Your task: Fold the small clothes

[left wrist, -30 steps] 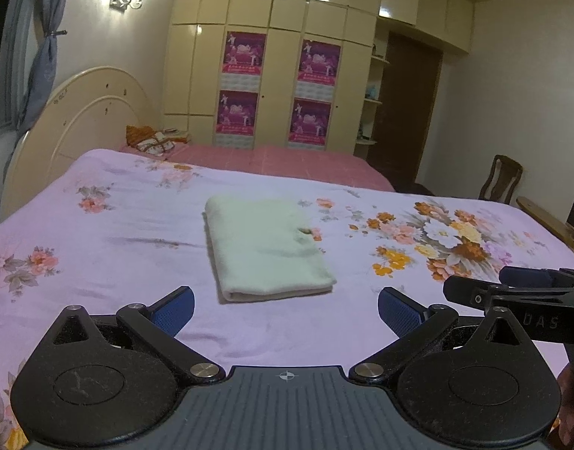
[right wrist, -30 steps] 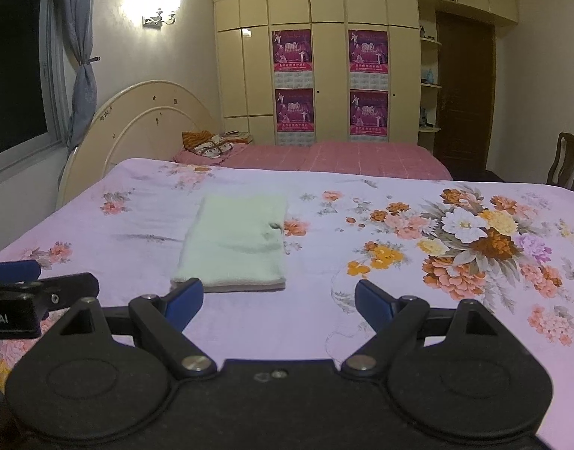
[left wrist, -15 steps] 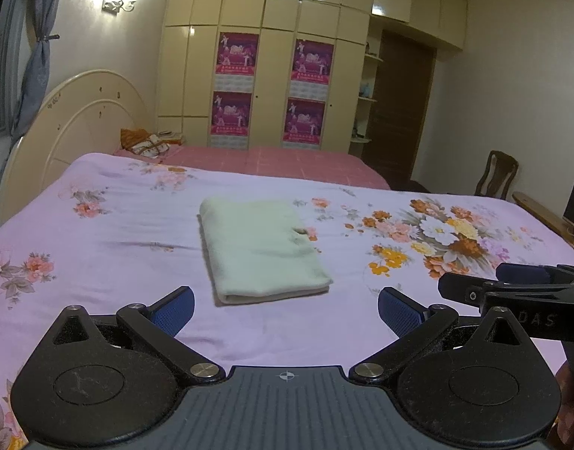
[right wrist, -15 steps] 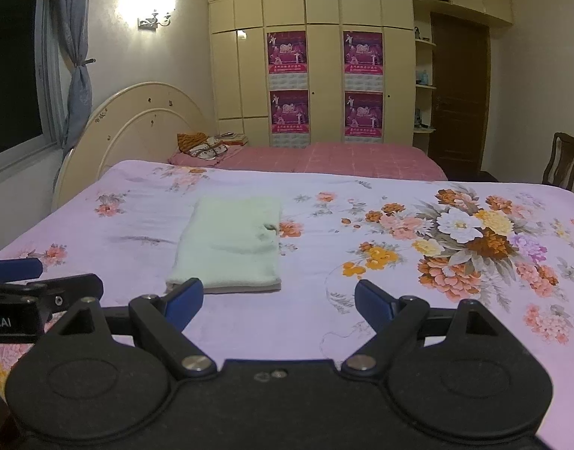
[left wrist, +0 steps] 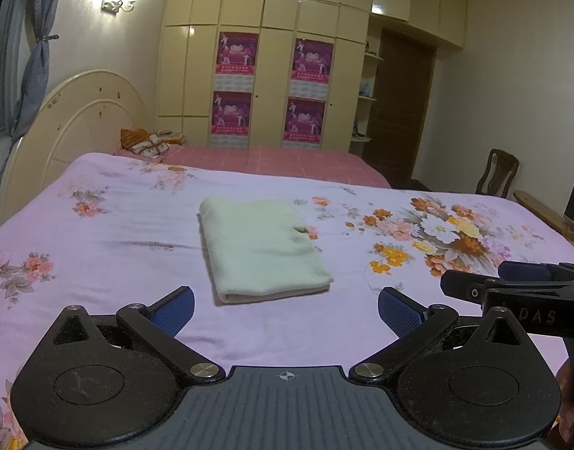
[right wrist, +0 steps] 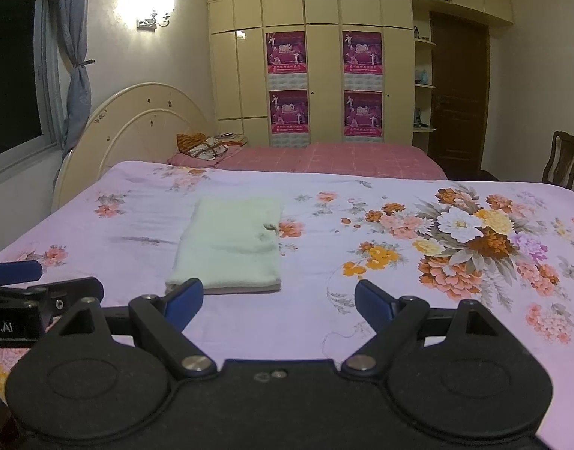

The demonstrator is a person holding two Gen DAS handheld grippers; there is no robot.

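Observation:
A pale green cloth (left wrist: pixel 262 247) (right wrist: pixel 229 245) lies folded into a flat rectangle on the lilac flowered bedspread (left wrist: pixel 99 262) (right wrist: pixel 362 318). My left gripper (left wrist: pixel 286 309) hovers just short of the cloth's near edge, open, with nothing between its blue pads. My right gripper (right wrist: pixel 278 302) is held beside it to the right, also open and empty, its left pad (right wrist: pixel 184 300) showing in front of the cloth's near edge. Each gripper shows at the side of the other's view: the right gripper (left wrist: pixel 512 285) and the left gripper (right wrist: pixel 28 281).
A cream headboard (left wrist: pixel 73 131) stands at the left and a pink-covered bed (right wrist: pixel 324 157) with small pillows (right wrist: pixel 204 146) lies behind. Beyond are cream wardrobes with posters (left wrist: pixel 272 86), a dark door (right wrist: pixel 457 97) and a wooden chair (left wrist: pixel 497 168) at the right.
The view has shifted slightly, so the cloth and bedspread sit a little lower in the left wrist frame. Both grippers stay open and the cloth lies as before.

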